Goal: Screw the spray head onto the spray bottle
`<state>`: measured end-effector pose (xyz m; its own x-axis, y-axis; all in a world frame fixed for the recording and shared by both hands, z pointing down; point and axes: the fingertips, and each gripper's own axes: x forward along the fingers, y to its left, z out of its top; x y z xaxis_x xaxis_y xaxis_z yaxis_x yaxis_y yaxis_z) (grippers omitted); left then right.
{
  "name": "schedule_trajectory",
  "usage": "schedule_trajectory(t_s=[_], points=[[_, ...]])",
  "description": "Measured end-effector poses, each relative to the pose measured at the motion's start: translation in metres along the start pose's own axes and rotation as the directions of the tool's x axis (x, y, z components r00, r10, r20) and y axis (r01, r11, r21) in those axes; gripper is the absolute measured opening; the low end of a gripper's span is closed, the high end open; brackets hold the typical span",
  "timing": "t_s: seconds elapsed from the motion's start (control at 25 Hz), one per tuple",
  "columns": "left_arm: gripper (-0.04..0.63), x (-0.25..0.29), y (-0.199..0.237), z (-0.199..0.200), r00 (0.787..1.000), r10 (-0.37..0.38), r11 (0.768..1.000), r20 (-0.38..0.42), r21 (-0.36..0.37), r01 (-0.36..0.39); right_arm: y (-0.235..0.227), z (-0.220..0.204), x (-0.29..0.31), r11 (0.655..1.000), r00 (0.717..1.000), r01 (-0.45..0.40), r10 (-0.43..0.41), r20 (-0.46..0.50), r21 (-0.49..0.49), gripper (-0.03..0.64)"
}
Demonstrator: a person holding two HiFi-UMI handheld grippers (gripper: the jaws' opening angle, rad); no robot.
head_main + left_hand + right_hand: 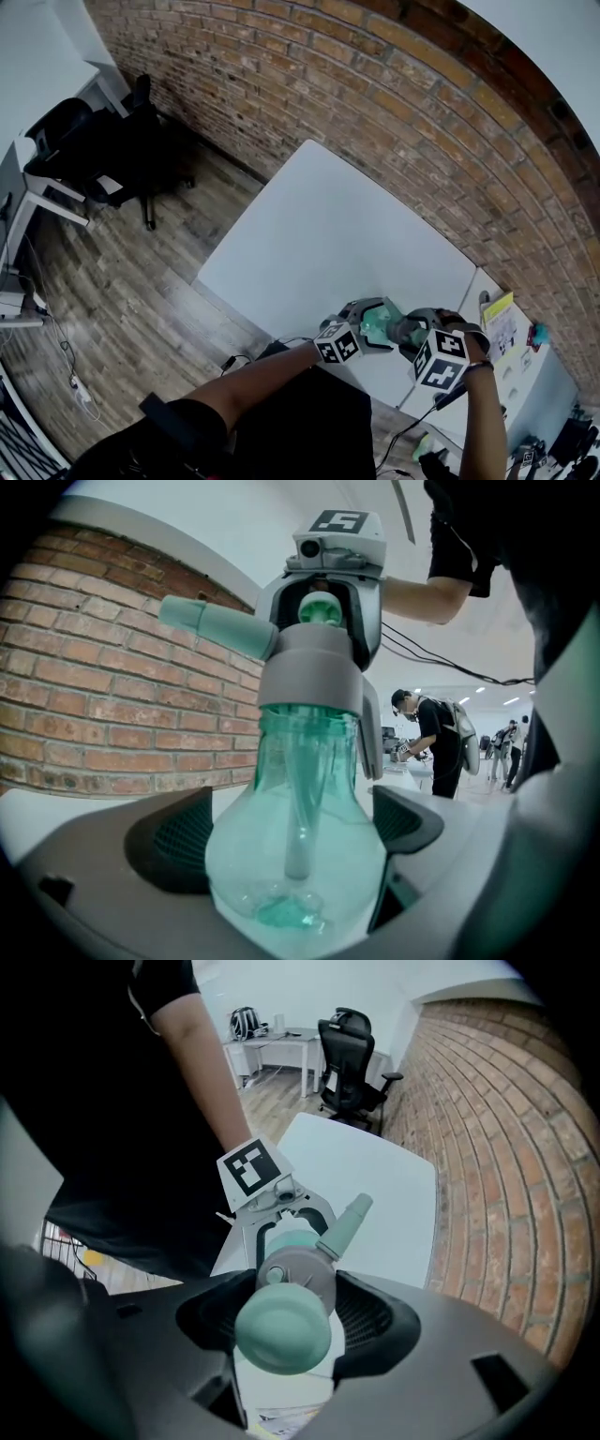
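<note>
Bottle (380,325) hangs over the near edge of the worktop (347,234) in the head view. The left gripper (370,317) is at its left and the right gripper (412,330) at its right.

In the left gripper view the jaws grip the bottle's round belly (295,846), one on each side. The head (309,672) sits on the bottle's neck, with its nozzle pointing left.

In the right gripper view the jaws clamp the head's grey body (295,1274) from both sides, with its green knob nearest the camera. The bottle lies beyond the head.
</note>
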<state>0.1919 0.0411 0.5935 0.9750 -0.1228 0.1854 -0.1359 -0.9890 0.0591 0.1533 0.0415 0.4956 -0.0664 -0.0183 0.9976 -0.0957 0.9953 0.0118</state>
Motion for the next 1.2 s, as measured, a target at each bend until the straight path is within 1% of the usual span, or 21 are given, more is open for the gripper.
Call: schedule_trajectory(t_s=[0.16, 0.28, 0.36, 0.6, 0.76, 0.84, 0.96, 1.04, 1.2], points=[[0.514, 0.002, 0.000, 0.000, 1.000, -0.001, 1.000, 0.003, 0.000, 0.001, -0.004, -0.002, -0.001, 0.989, 1.000, 0.002, -0.007, 0.027, 0.150, 0.267], [0.514, 0.000, 0.000, 0.000, 1.000, 0.002, 1.000, 0.006, -0.001, -0.002, -0.006, 0.000, -0.001, 0.961, 0.998, 0.001, -0.016, 0.053, 0.275, 0.267], [0.514, 0.000, 0.001, 0.001, 1.000, 0.005, 1.000, 0.009, -0.001, -0.005, -0.008, 0.000, -0.001, 0.941, 0.997, -0.002, -0.023, 0.070, 0.339, 0.267], [0.514, 0.001, 0.001, 0.001, 1.000, 0.008, 1.000, 0.011, 0.001, -0.008, -0.010, -0.002, -0.002, 0.901, 0.996, 0.001, -0.038, 0.077, 0.433, 0.267], [0.514, 0.001, -0.001, 0.001, 1.000, 0.007, 1.000, 0.009, -0.003, -0.007, -0.009, -0.002, -0.002, 0.860, 0.995, -0.005, -0.046, 0.087, 0.511, 0.267], [0.514, 0.001, 0.000, 0.001, 1.000, 0.008, 1.000, 0.008, -0.003, -0.008, -0.011, -0.004, -0.002, 0.851, 0.995, -0.003, -0.051, 0.087, 0.526, 0.267], [0.514, 0.002, 0.003, 0.003, 1.000, 0.006, 1.000, 0.006, 0.005, -0.006, -0.014, -0.006, -0.004, 0.856, 0.994, -0.021, -0.036, 0.101, 0.516, 0.267], [0.514, 0.001, -0.001, 0.002, 1.000, -0.006, 1.000, 0.002, 0.008, 0.006, -0.011, -0.005, -0.005, 0.867, 0.993, -0.037, -0.023, 0.115, 0.497, 0.267], [0.514, -0.002, 0.000, -0.001, 1.000, -0.003, 1.000, -0.003, 0.013, 0.003, -0.013, 0.007, -0.012, 0.896, 0.989, -0.031, -0.036, 0.142, 0.442, 0.267]])
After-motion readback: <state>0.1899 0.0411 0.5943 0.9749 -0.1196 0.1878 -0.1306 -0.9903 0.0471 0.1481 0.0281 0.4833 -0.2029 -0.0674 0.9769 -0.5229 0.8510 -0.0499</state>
